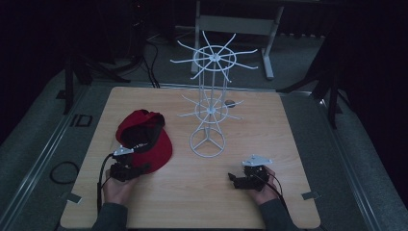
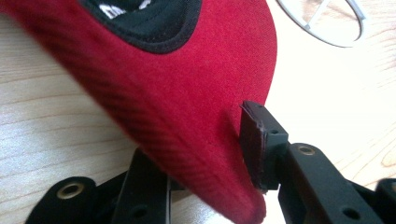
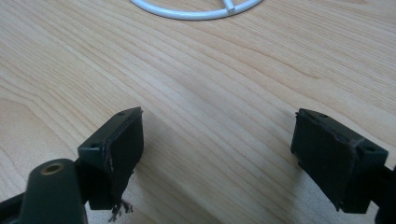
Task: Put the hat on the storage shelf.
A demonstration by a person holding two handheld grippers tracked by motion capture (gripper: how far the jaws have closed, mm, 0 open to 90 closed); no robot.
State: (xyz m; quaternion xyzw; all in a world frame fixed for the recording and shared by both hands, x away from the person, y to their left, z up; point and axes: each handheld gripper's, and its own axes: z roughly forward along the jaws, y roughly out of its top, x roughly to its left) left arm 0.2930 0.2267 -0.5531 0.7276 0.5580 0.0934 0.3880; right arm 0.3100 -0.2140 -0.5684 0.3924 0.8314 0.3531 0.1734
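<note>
The left gripper (image 2: pixel 205 186) seemingly clamps the red cap's brim (image 2: pixel 187 116); it should lift steadily toward the white rack (image 1: pixel 210 96), while the right gripper (image 3: pixel 219 158) gapes empty.

Red cap (image 2: pixel 187 107): cloth, matt, finely ribbed like corduroy on the brim, with a black stitched fabric lining inside. Desk (image 3: pixel 224 93): pale wood-grain laminate, smooth, faintly sheened. Wire stand (image 1: pixel 210 103): thin white-coated metal rod, smooth and slightly glossy. Left claw (image 2: pixel 205 172): black matt plastic with brass-coloured rivets, dark rubbery pad pressed against the brim. Right claw (image 3: pixel 219 154): same matt black plastic, pads worn and frayed at the edges.
</note>
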